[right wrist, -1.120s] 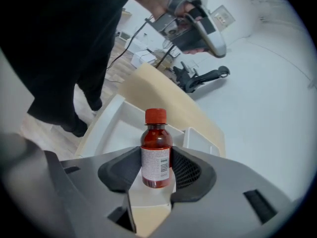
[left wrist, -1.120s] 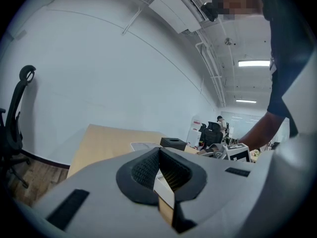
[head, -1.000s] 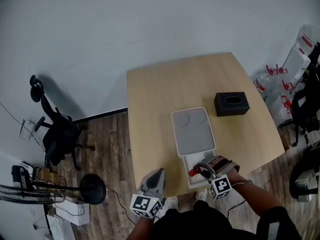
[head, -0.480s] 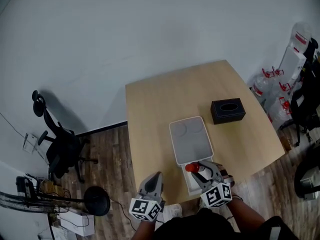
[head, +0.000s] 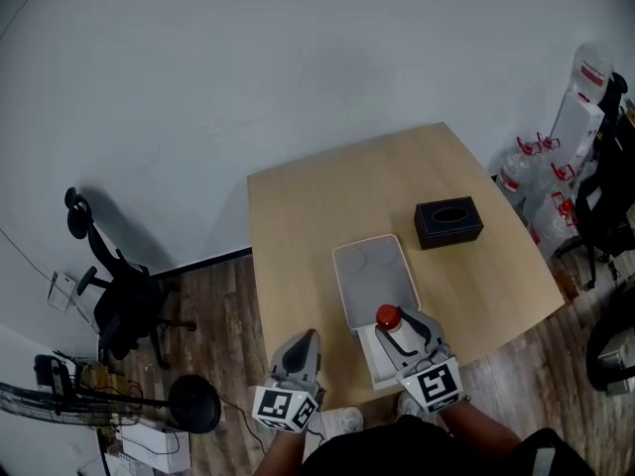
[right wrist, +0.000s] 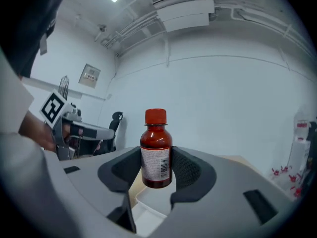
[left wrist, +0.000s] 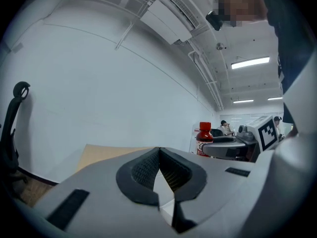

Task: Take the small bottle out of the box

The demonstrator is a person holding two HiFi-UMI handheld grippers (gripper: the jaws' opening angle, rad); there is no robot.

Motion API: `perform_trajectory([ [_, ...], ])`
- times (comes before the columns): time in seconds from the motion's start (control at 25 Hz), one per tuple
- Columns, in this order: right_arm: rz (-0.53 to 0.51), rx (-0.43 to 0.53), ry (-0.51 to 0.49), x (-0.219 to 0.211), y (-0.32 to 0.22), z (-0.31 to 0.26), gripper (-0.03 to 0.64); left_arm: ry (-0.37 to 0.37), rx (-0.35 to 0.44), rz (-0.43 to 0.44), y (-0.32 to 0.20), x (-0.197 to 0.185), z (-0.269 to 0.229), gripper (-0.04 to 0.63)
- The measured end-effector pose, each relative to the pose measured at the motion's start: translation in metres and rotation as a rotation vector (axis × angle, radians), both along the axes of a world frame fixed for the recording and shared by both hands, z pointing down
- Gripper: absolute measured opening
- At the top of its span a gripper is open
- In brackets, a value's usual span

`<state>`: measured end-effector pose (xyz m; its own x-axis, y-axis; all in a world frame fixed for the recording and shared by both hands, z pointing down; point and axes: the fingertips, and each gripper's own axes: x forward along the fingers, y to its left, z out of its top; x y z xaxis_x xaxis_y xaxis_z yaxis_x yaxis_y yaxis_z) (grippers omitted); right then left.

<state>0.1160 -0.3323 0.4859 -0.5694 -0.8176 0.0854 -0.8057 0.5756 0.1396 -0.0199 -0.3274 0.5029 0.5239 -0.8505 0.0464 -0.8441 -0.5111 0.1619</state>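
I am holding the right gripper (head: pixel 399 331) over the near edge of the tabletop (head: pixel 308 216), and its jaws are pressing narrowly on the small bottle (right wrist: pixel 156 150), one pad on each side of the white label. The bottle is standing upright between the pads. Its red cap is rising above them and its dark base is hanging in the air above the box (head: pixel 371 353). In the right gripper view the bottle's bottom is showing clear of the box's white rim, so nothing is touching it but my pads.

The box is sitting open at the near edge of the tabletop, right under the bottle. Its white lid (head: pixel 375 282) is lying flat just behind it, toward the middle of the tabletop, and the two look to be touching. A black tissue box (head: pixel 448 222) is resting well apart from them, toward the right edge.

I am keeping the left gripper (head: pixel 308 339) by the near left corner of the tabletop, beside the box and not touching it. Its jaws are resting together at the tips with nothing between them. Its own view is looking across the tabletop and catching the bottle off to the right. An office chair (head: pixel 121 288) is standing on the floor beyond the left edge.
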Motion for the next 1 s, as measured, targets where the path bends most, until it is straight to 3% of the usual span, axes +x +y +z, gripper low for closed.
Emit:
perform_trajectory([
  [0.2,-0.019,0.001,-0.081,0.003,0.000,-0.017,0.206,0.014,-0.019,0.025,0.009,0.007,0.003,0.012],
  [0.44,-0.022,0.063,-0.043,0.009,0.003,-0.028,0.206,-0.008,-0.016,0.050,0.014,0.020,0.005,0.012],
  [0.64,-0.009,0.065,-0.048,0.012,0.005,-0.030,0.206,-0.021,0.002,0.039,0.013,0.014,0.000,0.012],
  [0.84,-0.008,0.065,-0.050,0.018,0.009,-0.030,0.206,-0.081,0.039,0.056,0.016,0.020,-0.005,0.012],
  [1.0,-0.017,0.085,-0.026,0.021,0.010,-0.032,0.206,-0.069,0.062,0.062,0.016,0.027,-0.014,0.012],
])
